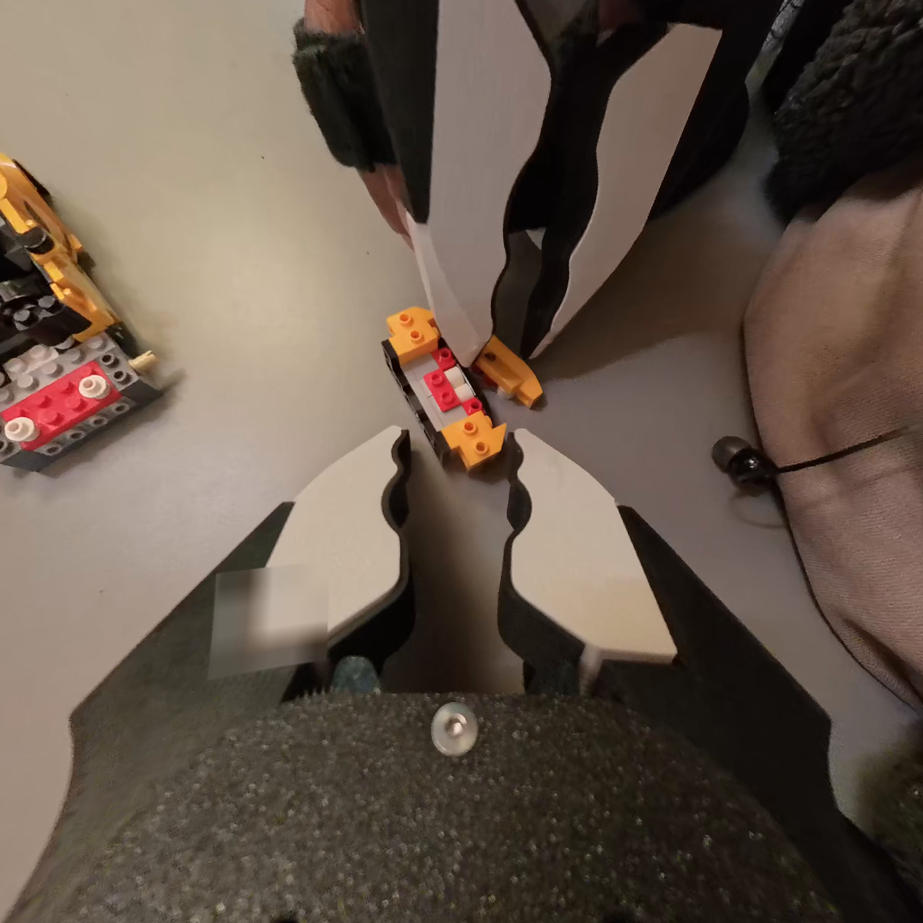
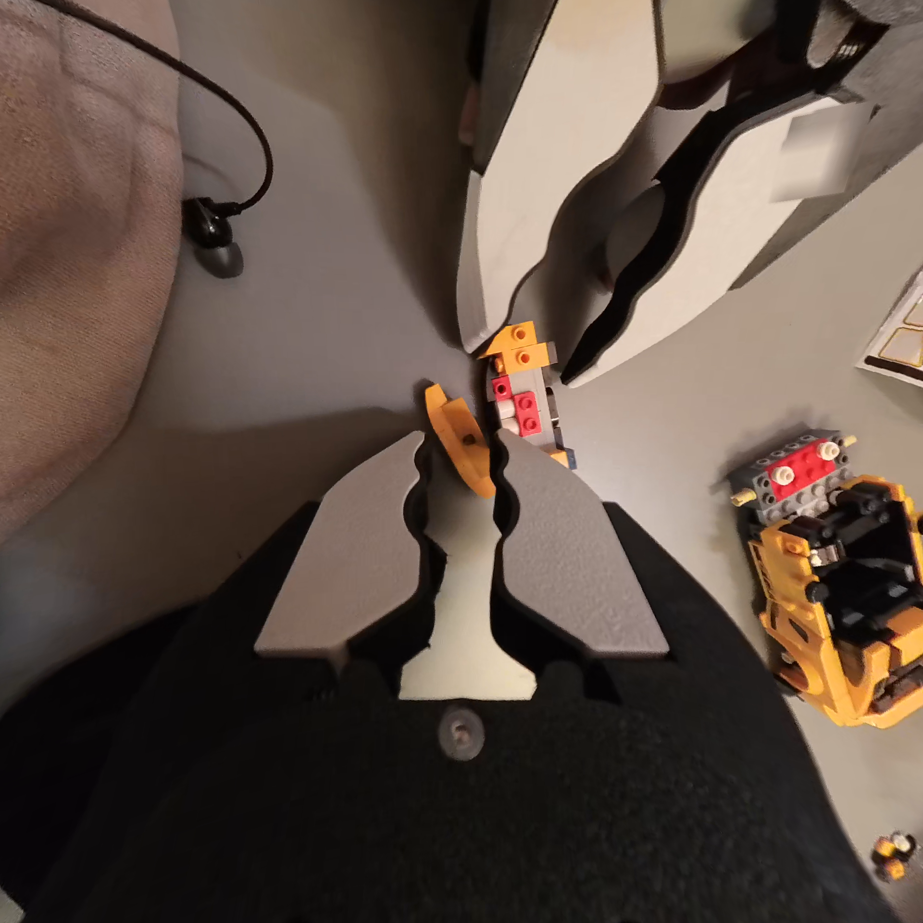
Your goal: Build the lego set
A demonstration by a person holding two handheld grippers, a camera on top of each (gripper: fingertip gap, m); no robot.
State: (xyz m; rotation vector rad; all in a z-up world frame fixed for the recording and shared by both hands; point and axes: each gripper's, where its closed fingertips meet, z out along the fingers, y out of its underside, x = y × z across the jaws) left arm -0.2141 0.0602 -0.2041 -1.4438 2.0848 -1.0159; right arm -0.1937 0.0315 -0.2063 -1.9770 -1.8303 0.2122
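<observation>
A small Lego assembly (image 1: 439,389) of orange, red, grey and black bricks lies on the grey table; it also shows in the right wrist view (image 2: 524,399). My left gripper (image 1: 457,439) is open and straddles its near orange end, one fingertip touching and the other a little apart. My right gripper (image 2: 459,439) comes from the opposite side and is shut on a curved orange piece (image 2: 459,449), held right beside the assembly's long side. That piece also shows in the left wrist view (image 1: 509,372).
A larger yellow, black and grey vehicle build (image 1: 55,349) (image 2: 829,574) sits off to one side. A black earbud on a cord (image 1: 739,462) (image 2: 212,232) lies by beige cloth (image 1: 839,399). A sticker sheet (image 2: 899,344) and a small loose part (image 2: 894,849) lie at the right. Across from one pair of fingers to the other is roughly 4 cm.
</observation>
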